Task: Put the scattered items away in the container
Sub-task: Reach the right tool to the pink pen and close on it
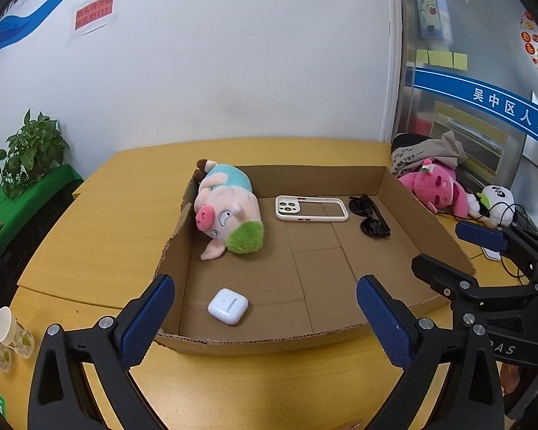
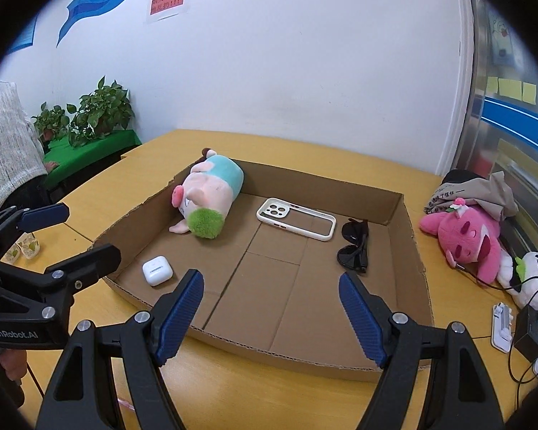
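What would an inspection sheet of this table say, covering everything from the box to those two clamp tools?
Surface: yellow wooden table.
Job's things: plush pig, phone case, sunglasses, earbud case, all inside the cardboard tray.
Clutter: pink plush, panda plush, paper cups outside the tray.
Grippers: left gripper and right gripper open, empty.
Cables: black cable and adapter beside the tray.
Surroundings: white wall, potted plants, a person's sleeve.

Lighting: bright, even, diffuse — shadows soft and faint. Focus: sharp at centre. Distortion: strong fisheye bending at edges, black vignette in corners. Glare: smeared reflections on metal door (image 1: 484, 107) — blurred.
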A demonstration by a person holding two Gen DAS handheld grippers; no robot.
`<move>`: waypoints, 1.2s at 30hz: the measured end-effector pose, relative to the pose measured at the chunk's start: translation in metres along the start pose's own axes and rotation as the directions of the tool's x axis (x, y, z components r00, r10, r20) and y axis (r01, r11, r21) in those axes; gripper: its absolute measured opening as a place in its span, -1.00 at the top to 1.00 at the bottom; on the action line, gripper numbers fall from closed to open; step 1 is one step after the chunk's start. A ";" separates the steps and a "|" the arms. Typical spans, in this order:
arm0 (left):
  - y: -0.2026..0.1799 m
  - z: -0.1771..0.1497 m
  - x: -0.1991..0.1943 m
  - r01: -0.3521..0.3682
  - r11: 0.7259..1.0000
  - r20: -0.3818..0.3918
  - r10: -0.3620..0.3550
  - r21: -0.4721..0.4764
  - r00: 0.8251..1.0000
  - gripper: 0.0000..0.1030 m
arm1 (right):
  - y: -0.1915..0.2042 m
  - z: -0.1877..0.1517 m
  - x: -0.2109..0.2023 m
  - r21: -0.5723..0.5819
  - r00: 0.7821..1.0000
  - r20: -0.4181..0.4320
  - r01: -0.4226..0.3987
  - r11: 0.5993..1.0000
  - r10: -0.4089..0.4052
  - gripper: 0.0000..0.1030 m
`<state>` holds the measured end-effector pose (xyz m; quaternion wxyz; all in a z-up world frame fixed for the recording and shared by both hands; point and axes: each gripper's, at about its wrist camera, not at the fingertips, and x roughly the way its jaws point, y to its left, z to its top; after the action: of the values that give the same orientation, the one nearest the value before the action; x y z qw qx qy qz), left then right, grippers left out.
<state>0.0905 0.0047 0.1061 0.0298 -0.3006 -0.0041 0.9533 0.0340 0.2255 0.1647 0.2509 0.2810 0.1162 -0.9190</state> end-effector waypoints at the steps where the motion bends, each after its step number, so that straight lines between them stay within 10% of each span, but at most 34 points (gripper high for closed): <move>1: 0.000 -0.002 -0.001 0.001 1.000 -0.003 -0.001 -0.002 1.000 -0.99 | 0.000 -0.001 0.000 0.001 1.000 -0.003 -0.004 1.000 0.004 -0.51; 12: 0.029 -0.046 -0.004 0.023 0.998 -0.111 -0.029 -0.054 0.993 -0.99 | 0.020 -0.016 0.005 -0.123 0.981 -0.065 -0.187 0.975 0.181 -0.51; 18: 0.057 -0.088 -0.003 0.030 0.998 -0.219 -0.043 -0.063 0.975 -0.99 | 0.056 -0.060 0.018 -0.251 0.858 -0.265 -0.503 0.827 0.441 -0.51; 24: 0.085 -0.129 0.006 0.035 0.979 -0.356 -0.106 -0.202 0.929 -0.99 | 0.101 -0.101 0.037 -0.354 0.758 -0.430 -0.641 0.681 0.491 -0.50; 36: 0.067 -0.147 0.027 0.083 0.925 -0.442 -0.254 -0.370 0.860 -0.91 | 0.115 -0.122 0.050 -0.394 0.777 -0.488 -0.603 0.694 0.397 0.57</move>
<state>0.1492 -0.0623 -0.0313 0.0625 -0.5275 -0.1868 0.8264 0.1143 0.1519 0.0285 0.5371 0.3871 0.3272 -0.6743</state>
